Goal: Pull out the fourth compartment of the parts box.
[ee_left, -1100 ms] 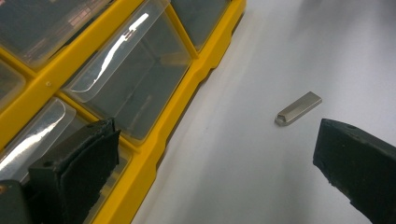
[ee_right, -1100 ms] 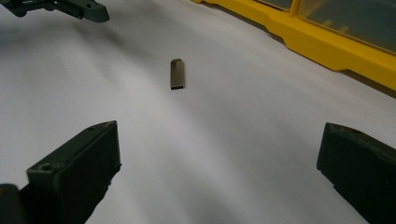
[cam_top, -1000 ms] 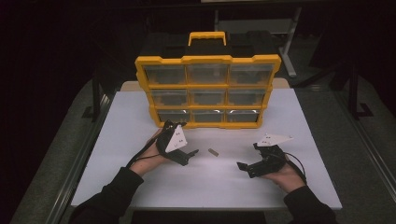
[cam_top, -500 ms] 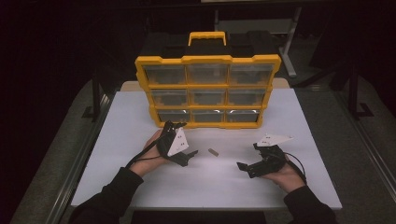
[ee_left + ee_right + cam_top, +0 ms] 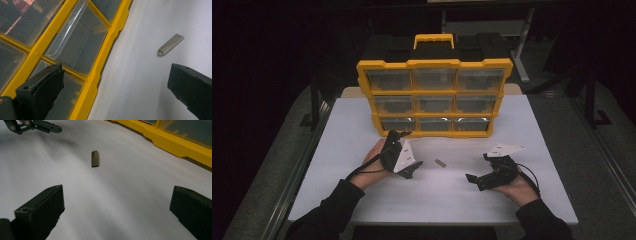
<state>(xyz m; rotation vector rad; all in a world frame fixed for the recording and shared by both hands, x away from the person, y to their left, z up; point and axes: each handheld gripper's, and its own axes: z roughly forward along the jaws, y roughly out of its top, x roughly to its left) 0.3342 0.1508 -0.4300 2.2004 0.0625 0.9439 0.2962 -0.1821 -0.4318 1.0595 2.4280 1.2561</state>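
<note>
— White table (image 5: 337,150), dark room all round it. What's at the left?

— The person's left hand holds the left gripper (image 5: 404,154) near the lower left corner of the yellow organizer (image 5: 435,97). Its jaws stand wide apart and hold nothing; in the left gripper view one jaw lies in front of a clear bottom-row drawer (image 5: 75,47), the other over bare table.

— And the organizer?

— It stands upright at the far middle of the table, three rows of three clear drawers, a yellow handle (image 5: 434,40) on top.

— Anything loose on the table?

— A small metal piece (image 5: 440,162), flat and oblong, lies on the table between the two grippers, just right of the left gripper and near the organizer's front. Neither gripper touches it. The left gripper view shows it beyond the right-hand jaw; the right gripper view shows it ahead, between the jaws but farther off.

— And on the right?

— The right gripper (image 5: 477,179), in the right hand, sits low over the near right of the table, pointing left toward the piece. Its jaws are also wide open and empty.
</note>
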